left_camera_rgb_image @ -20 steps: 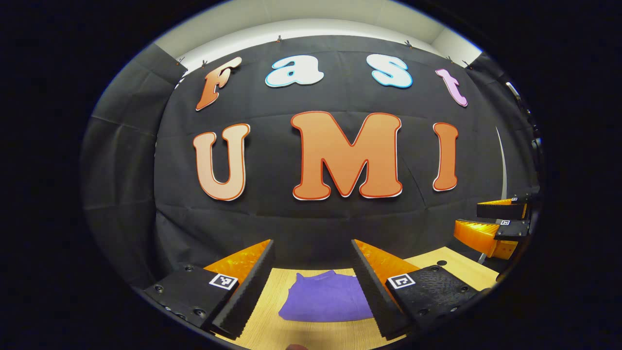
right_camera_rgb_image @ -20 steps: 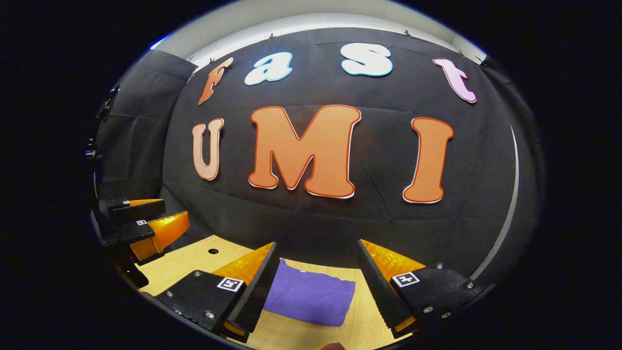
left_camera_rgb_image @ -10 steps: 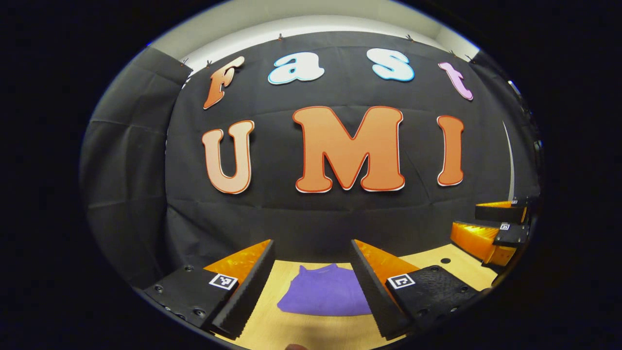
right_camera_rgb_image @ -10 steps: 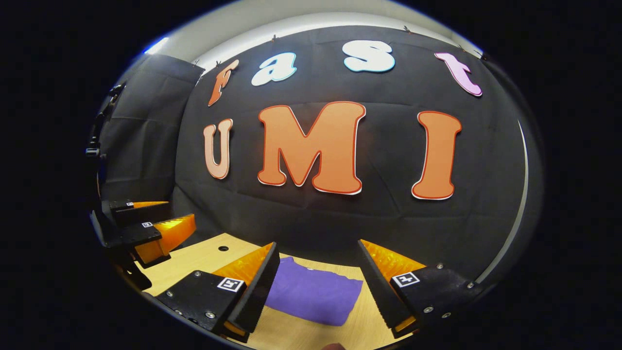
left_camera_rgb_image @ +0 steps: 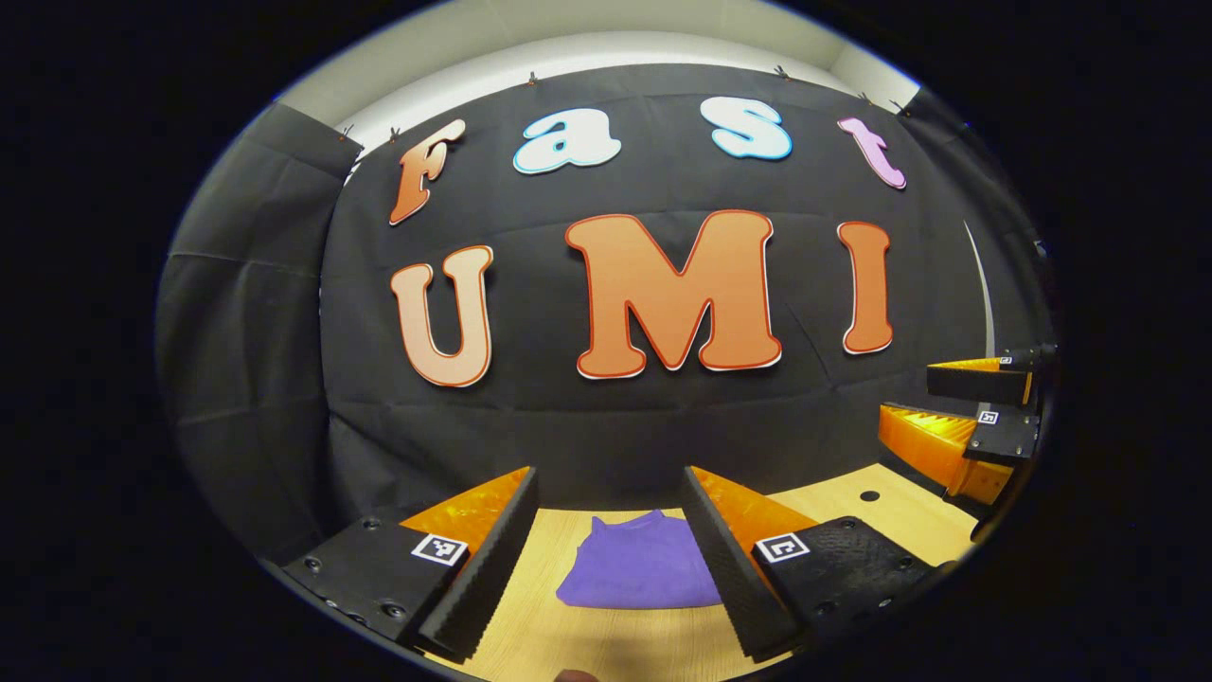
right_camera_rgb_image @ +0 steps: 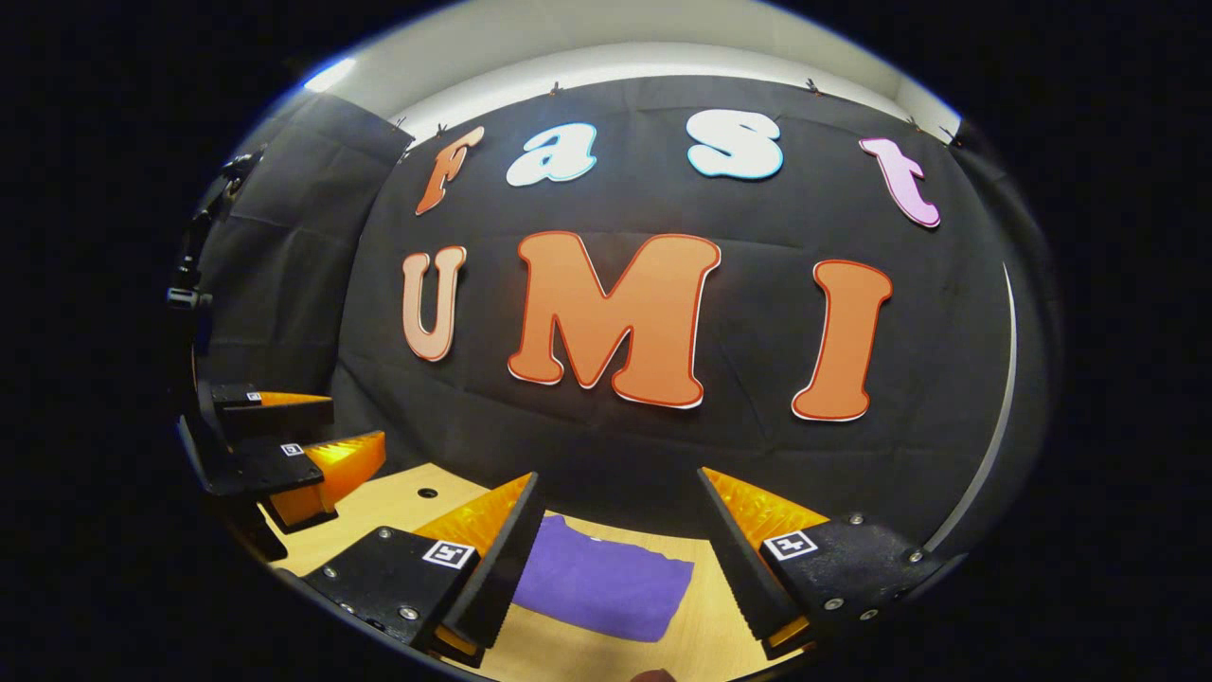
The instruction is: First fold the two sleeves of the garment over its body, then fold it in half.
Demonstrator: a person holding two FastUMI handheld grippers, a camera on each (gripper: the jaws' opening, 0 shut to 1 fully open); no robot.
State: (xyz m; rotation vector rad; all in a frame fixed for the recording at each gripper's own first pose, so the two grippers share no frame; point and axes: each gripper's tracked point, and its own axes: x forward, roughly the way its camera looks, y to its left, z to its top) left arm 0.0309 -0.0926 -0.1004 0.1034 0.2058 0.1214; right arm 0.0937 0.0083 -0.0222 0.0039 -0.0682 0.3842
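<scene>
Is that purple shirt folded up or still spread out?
Folded: the purple shirt lies as a compact block on the wooden table, no sleeves sticking out.

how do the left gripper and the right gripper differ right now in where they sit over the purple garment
The left gripper frames the purple garment centrally between its fingers, collar end facing away; the right gripper sees it offset toward one finger, with a folded edge showing. In the right gripper view, the left gripper sits far to the side. Both are open, empty, above the wooden table.

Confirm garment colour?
Solid purple garment, no pattern visible; clearest in the right gripper view.
</scene>
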